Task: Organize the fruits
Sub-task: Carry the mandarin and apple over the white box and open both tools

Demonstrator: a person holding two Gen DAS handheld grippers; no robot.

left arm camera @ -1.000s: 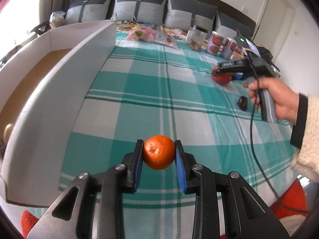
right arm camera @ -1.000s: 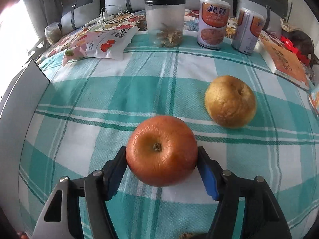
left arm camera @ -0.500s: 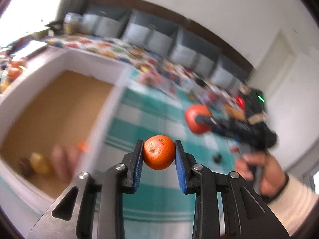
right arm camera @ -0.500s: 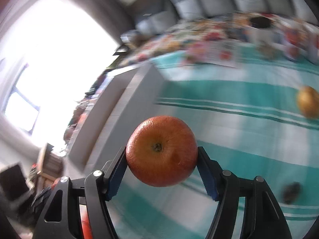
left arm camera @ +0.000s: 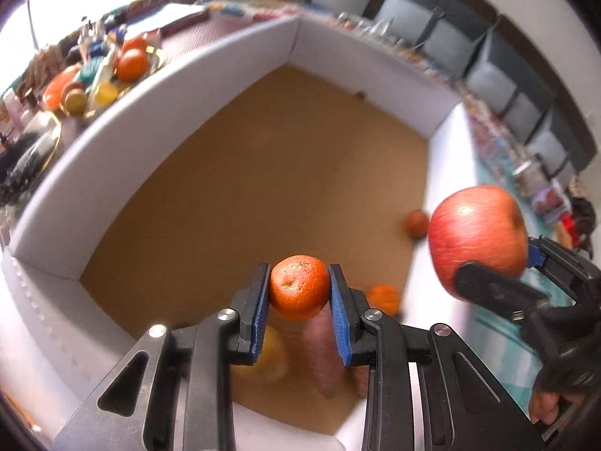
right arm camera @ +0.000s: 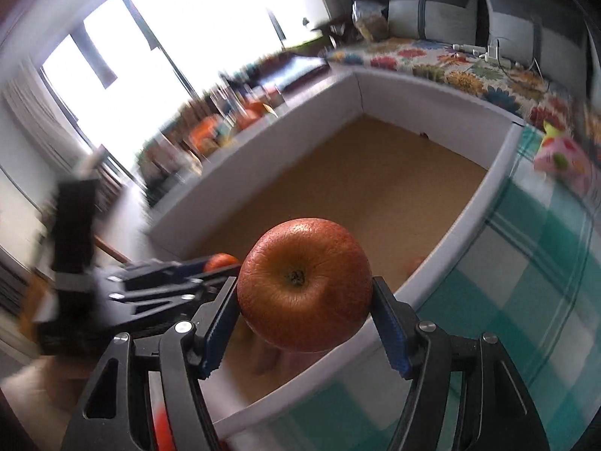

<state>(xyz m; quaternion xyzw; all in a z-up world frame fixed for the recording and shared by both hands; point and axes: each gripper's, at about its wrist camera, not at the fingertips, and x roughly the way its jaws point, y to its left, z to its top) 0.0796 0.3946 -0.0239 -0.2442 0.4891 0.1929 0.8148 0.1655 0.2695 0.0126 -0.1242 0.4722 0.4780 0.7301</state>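
My left gripper point(left arm camera: 299, 293) is shut on a small orange mandarin point(left arm camera: 299, 287) and hangs over the brown floor of a large white-walled box point(left arm camera: 157, 86). My right gripper point(right arm camera: 305, 297) is shut on a red apple point(right arm camera: 305, 289), held above the box's near wall point(right arm camera: 443, 259). In the left wrist view the apple point(left arm camera: 477, 233) and the right gripper appear at the right, over the box's edge. Inside the box lie another mandarin point(left arm camera: 383, 298), a small reddish fruit point(left arm camera: 416, 223), a yellow fruit point(left arm camera: 271, 353) and something pinkish and blurred.
Green-and-white checked cloth point(right arm camera: 533, 274) covers the surface right of the box. A tray of mixed fruit point(left arm camera: 124, 60) stands beyond the box's far-left wall. Grey cushions point(left arm camera: 484, 52) line the back. A pink snack bag point(right arm camera: 559, 158) lies on the cloth.
Both grippers have swung left from over the checked cloth to over the box, each still holding its fruit. The pear and cans have left the right wrist view.
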